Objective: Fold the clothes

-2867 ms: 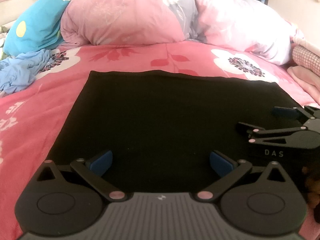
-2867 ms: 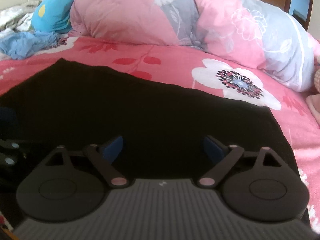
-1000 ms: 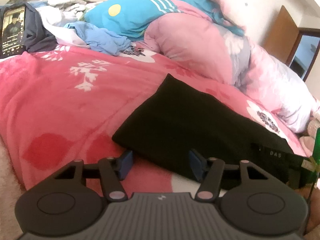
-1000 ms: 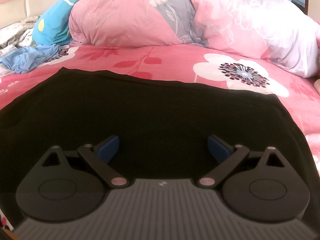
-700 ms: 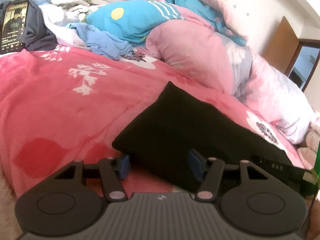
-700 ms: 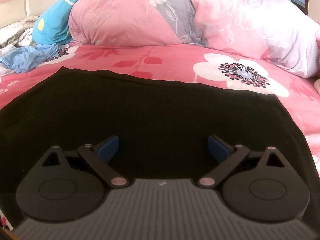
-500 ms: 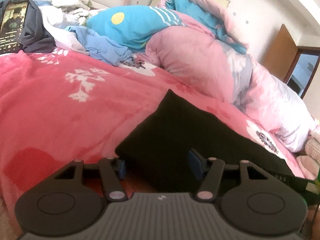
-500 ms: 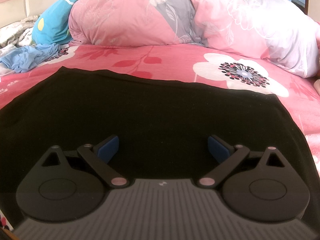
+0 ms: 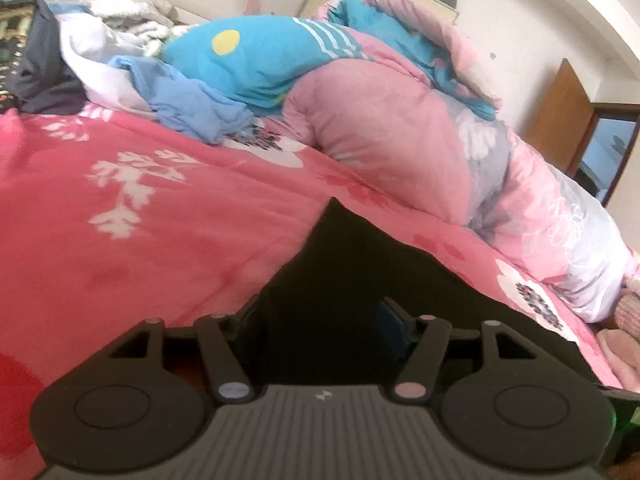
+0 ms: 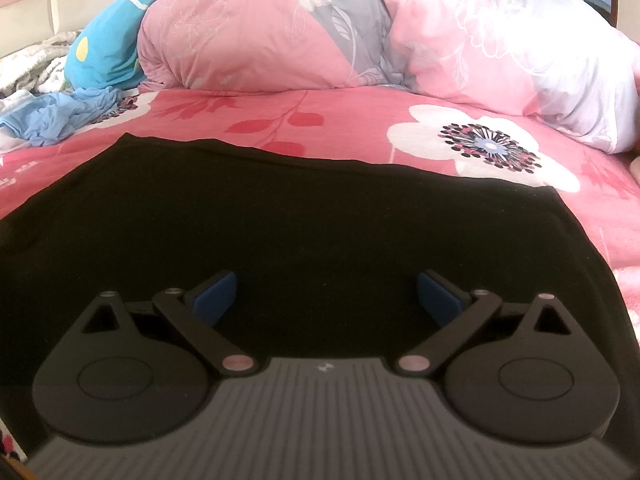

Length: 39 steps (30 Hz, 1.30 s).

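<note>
Your left tongs (image 9: pixel 320 320) sit at the near left corner of the black garment (image 9: pixel 344 280), jaws partly apart and opening, with the corner's cloth lying between the fingers; whether the pads touch it is too dark to tell. Your right tongs (image 10: pixel 326 296) stand wide open over the garment (image 10: pixel 304 220), gripping nothing.

In the right wrist view the garment is a flat, plain black rectangle filling the middle and lower frame, its long axis running left to right and its far edge straight across the pink bedspread (image 10: pixel 340 120). In the left wrist view it runs from the lower centre toward the lower right, its far corner pointing up at mid-frame. It looks smooth, without visible creases. A rolled pink quilt (image 10: pixel 280 28) lies beyond it, well apart.
</note>
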Available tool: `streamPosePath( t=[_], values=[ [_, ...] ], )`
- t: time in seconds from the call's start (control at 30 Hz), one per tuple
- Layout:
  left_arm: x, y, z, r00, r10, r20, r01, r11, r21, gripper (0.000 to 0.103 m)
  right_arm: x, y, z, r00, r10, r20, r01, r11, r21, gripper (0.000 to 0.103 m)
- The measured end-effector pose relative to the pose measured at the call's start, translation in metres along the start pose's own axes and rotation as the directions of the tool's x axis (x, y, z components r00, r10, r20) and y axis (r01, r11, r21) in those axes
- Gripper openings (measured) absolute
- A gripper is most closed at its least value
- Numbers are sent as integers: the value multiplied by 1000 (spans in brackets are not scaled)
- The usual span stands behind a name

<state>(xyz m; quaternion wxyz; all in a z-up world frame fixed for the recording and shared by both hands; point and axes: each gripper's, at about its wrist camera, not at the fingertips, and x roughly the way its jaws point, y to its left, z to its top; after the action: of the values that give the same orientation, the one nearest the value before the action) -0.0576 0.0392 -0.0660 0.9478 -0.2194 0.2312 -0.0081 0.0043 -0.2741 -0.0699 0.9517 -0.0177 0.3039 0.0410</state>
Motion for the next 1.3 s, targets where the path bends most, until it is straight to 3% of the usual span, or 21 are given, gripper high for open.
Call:
streamPosePath(
  t=[0.13,0.23,0.4,0.7,0.9,0.97,1.1,1.3],
  values=[
    [10,-3,6,1000,-1,-16,1,1000,-13,64,0,-1,0,1000,10,1,-10,1000,5,100],
    [17,-6,11,999,21,-25,-21,1000,-22,58,0,-2,0,1000,18,2,-18,1000,9,101],
    [31,-11,20,995,79,-59,-80,997,-20,13,0,-3,0,1000,28,4,-28,999,15,102],
    [24,-53,37,999,24,-26,-22,995,95,9,-3,-6,0,999,44,15,-44,999,33,102],
    [14,-106,46,998,-64,3,62,978,200,8,-28,-20,-2,998,16,64,-21,996,90,100],
    [12,-127,46,994,-105,1,102,966,238,7,-42,-30,-5,996,-10,89,-1,993,121,100],
    [12,-173,34,980,-193,-39,195,931,307,7,-80,-73,-14,984,-11,176,-42,954,297,100],
    [21,-242,-12,936,-306,-175,351,846,401,7,-122,-136,-35,962,-67,265,-74,870,487,99]
  ],
)
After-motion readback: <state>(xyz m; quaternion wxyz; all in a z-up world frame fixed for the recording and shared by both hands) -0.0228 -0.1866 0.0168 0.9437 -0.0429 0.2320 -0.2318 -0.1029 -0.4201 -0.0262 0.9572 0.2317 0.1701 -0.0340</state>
